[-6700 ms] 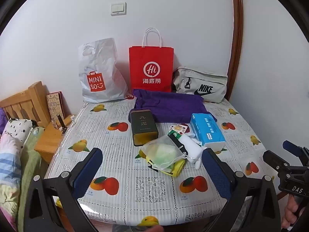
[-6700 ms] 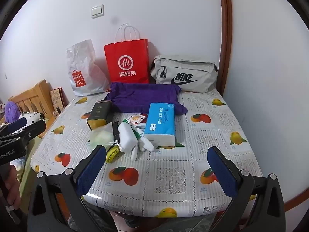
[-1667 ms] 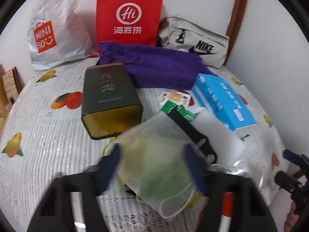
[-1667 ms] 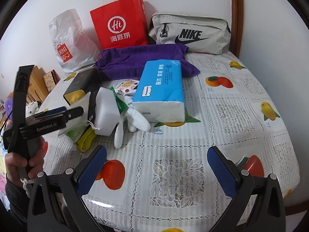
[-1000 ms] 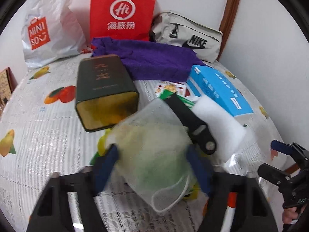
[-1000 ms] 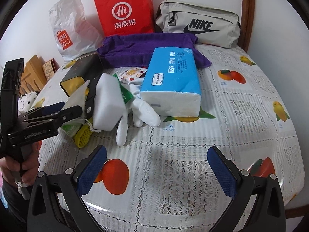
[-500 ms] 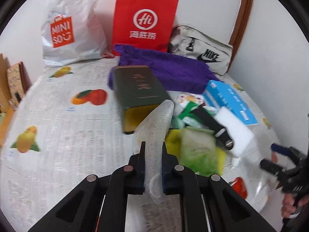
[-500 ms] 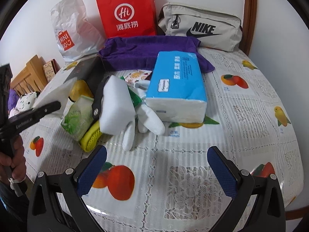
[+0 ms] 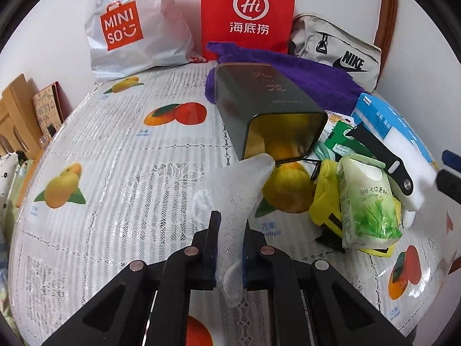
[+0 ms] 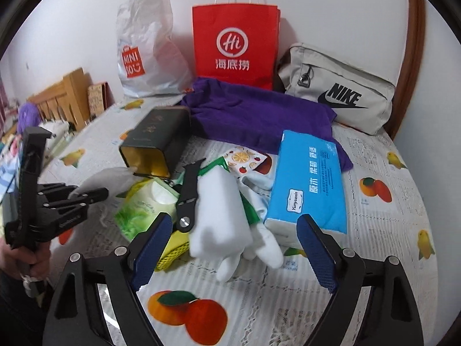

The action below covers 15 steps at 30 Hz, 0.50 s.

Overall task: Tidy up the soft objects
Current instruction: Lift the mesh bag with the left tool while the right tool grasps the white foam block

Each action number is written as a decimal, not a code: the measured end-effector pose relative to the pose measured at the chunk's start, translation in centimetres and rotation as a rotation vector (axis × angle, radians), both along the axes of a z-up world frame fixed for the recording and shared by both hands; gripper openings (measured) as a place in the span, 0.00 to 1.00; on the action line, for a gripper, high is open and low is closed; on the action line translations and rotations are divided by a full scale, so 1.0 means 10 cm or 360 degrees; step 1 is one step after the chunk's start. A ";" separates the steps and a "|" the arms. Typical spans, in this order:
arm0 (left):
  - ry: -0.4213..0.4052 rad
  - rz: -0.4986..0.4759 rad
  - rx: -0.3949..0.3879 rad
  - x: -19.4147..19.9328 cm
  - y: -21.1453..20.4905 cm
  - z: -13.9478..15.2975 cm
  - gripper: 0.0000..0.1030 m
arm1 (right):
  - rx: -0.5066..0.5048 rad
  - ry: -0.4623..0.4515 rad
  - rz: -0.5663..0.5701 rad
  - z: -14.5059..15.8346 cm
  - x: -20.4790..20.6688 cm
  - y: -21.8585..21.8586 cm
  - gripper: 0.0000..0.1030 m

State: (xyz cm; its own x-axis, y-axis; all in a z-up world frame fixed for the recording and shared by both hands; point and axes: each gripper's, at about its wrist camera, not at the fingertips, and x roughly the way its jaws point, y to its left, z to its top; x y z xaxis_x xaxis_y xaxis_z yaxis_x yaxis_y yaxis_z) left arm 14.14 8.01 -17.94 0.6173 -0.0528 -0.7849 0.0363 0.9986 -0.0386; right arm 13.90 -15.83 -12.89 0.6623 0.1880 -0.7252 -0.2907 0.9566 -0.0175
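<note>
My left gripper (image 9: pixel 229 225) is shut on a white mesh pouch (image 9: pixel 236 184) and holds it above the tablecloth, in front of the dark green tin (image 9: pixel 265 106). In the right wrist view the left gripper (image 10: pixel 95 194) and the pouch (image 10: pixel 106 177) are at the left. My right gripper (image 10: pixel 233 243) is open, its fingers on either side of a white sponge (image 10: pixel 220 216) and white gloves (image 10: pixel 259 248). A green tissue pack (image 10: pixel 144 201), a yellow cloth (image 10: pixel 173 245), a blue tissue pack (image 10: pixel 311 181) and a purple towel (image 10: pixel 253 115) lie on the table.
A black-handled knife (image 10: pixel 188 193) lies on the sponge. A Miniso bag (image 10: pixel 149 49), a red paper bag (image 10: pixel 234 46) and a grey Nike bag (image 10: pixel 337 92) stand along the back wall. A wooden bed frame (image 10: pixel 63 98) is at the left.
The left gripper closed on the mesh pouch, lifted it off the green tissue pack and drew it left. The right gripper moved in toward the sponge and gloves.
</note>
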 end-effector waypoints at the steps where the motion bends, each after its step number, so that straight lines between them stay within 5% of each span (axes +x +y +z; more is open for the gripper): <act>1: -0.0002 -0.0003 -0.0017 0.01 0.01 0.00 0.11 | 0.0011 0.0021 -0.0007 -0.03 0.03 -0.01 0.86; 5: -0.0005 -0.0021 -0.0072 0.03 0.04 -0.01 0.11 | 0.0144 0.0186 -0.0069 -0.23 0.22 -0.11 0.85; 10: -0.0010 -0.0035 -0.0095 0.04 0.05 -0.03 0.11 | 0.0297 0.0282 -0.0010 -0.37 0.29 -0.12 0.43; 15: -0.0021 -0.0034 -0.0095 0.05 0.05 -0.03 0.11 | 0.0331 0.0198 0.0004 -0.22 0.13 -0.16 0.41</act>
State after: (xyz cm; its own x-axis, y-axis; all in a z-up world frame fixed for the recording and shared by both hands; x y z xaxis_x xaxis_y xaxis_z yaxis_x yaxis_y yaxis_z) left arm 14.69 8.55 -18.28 0.6259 -0.1123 -0.7718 0.0583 0.9936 -0.0972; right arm 15.25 -17.42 -15.09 0.5695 0.3434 -0.7468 -0.2806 0.9352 0.2161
